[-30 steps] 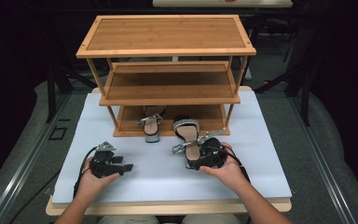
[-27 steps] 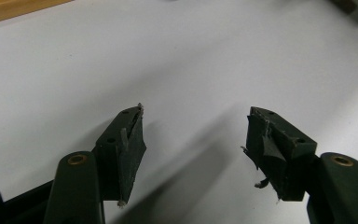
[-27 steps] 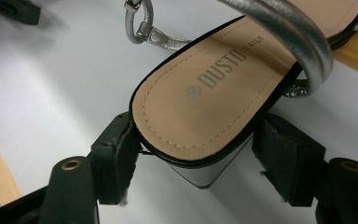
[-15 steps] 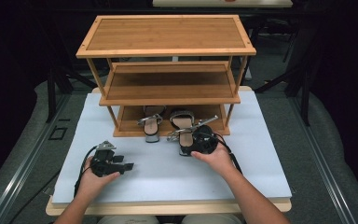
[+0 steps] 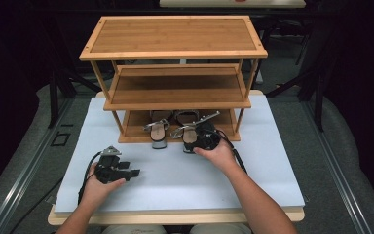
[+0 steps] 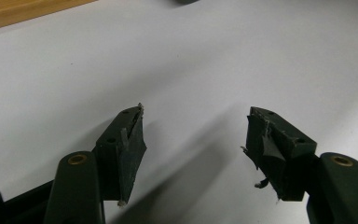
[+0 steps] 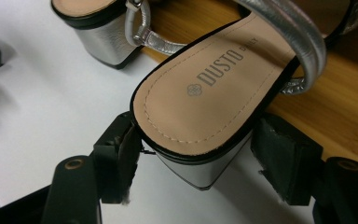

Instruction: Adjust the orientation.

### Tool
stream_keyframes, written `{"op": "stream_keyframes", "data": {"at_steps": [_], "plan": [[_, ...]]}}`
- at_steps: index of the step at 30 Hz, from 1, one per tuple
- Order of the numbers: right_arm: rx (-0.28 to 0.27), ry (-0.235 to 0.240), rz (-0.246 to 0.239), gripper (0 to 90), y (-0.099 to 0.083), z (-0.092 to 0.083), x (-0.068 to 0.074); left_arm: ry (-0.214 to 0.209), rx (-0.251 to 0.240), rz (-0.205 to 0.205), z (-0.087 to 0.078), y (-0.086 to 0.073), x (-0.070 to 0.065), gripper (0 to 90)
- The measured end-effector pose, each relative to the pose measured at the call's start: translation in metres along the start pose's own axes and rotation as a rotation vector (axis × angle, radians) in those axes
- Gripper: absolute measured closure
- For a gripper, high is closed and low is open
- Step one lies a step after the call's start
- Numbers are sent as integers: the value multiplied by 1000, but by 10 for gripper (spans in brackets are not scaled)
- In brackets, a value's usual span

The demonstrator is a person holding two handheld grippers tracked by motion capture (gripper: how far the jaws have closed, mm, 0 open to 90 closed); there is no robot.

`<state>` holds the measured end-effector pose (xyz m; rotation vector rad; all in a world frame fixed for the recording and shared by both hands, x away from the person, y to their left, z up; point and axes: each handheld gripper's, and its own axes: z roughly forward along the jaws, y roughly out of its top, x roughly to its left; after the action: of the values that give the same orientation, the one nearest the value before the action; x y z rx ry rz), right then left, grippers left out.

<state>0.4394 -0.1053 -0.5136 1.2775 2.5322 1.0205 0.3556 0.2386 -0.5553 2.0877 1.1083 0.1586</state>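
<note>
A silver block-heel sandal [image 5: 191, 127] [image 7: 205, 93] lies with its toe on the bottom shelf [image 7: 345, 107] of a bamboo shoe rack [image 5: 175, 44] and its heel over the white mat. My right gripper [image 5: 197, 140] [image 7: 196, 144] is shut on that heel, one pad pressed on each side. The matching sandal [image 5: 157, 130] [image 7: 98, 28] lies just to its left, its heel also off the shelf edge. My left gripper [image 5: 135, 172] [image 6: 193, 140] rests low over the mat at the front left, open, with nothing between its jaws.
The rack has three shelves; the upper two are bare. A white mat [image 5: 185, 180] covers the table in front of the rack. The rack's posts [image 5: 237, 119] stand at either end of the bottom shelf. A dark floor surrounds the table.
My right gripper has carried the sandal away from the person toward the rack, so its toe now lies on the bottom shelf beside the other sandal. The left gripper has stayed put.
</note>
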Motion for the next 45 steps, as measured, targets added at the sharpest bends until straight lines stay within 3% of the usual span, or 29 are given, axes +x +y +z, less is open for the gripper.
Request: {"op": "stream_keyframes", "data": {"at_steps": [7, 16, 17, 18, 19, 20, 21, 25, 26, 28, 29, 35, 38, 41, 45], "plan": [[5, -33, 0, 336, 9, 9, 0, 0, -2, -2, 0, 1, 1, 372], [-5, -39, 16, 337, 11, 18, -3, -5, -2, -2, 2, 3, 1, 404], [93, -28, 14, 336, 14, 12, -4, -7, -2, -4, 2, 3, 0, 407], [81, -2, 16, 336, 14, 13, -5, -11, 0, -1, 2, 4, 1, 409], [-2, -43, 15, 335, 13, 19, -4, -10, 0, -7, 2, 5, 0, 412], [51, -25, 17, 335, 15, 16, -4, -11, -1, -7, 3, 5, 0, 417], [6, -39, 18, 335, 14, 19, -3, -10, -1, -5, 3, 6, 0, 419], [-12, -40, 27, 332, 13, 20, -3, -26, -16, -32, 5, 9, 4, 441], [92, -30, 19, 331, 16, 13, -5, -29, -12, -34, 5, 11, 5, 444], [87, -20, 21, 332, 15, 13, -6, -22, -15, -37, 6, 14, 6, 456], [-12, -32, 32, 339, 11, 18, -4, -19, -18, -38, 5, 16, 7, 463], [-28, -62, -5, 427, 5, 1, 4, -15, -54, -58, 5, 30, 11, 531], [-54, -71, -12, 472, 4, -10, 6, 6, -54, -51, 8, 37, 11, 592], [-73, -94, -9, 576, 2, -19, 5, 42, -45, -35, 14, 46, 11, 668], [-75, -170, 14, 673, 0, -20, 1, 67, -42, -39, 22, 57, 13, 727]]}}
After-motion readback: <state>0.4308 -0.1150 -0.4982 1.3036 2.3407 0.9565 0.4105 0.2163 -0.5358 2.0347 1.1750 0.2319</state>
